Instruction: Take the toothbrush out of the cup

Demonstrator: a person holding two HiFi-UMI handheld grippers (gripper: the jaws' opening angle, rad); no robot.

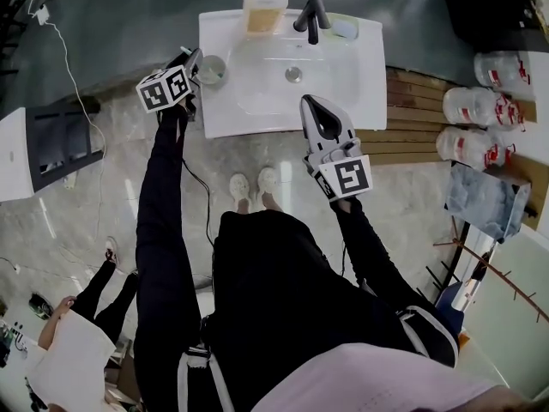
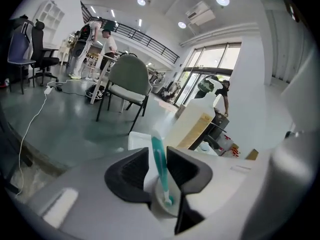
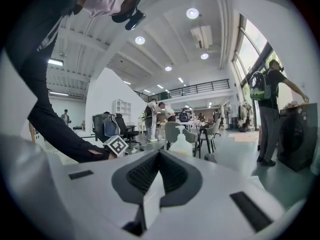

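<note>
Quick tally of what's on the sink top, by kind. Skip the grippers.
cup: 1
toothbrush (teal, standing in the cup): 1
soap bottle (pump type, yellowish): 1
faucet (black): 1
small pale item beside the faucet, kind unclear: 1
Total: 5

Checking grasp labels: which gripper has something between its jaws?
The left gripper: its jaws are closing around the teal toothbrush standing in the pale cup. The right gripper has its jaws together, nothing between.
</note>
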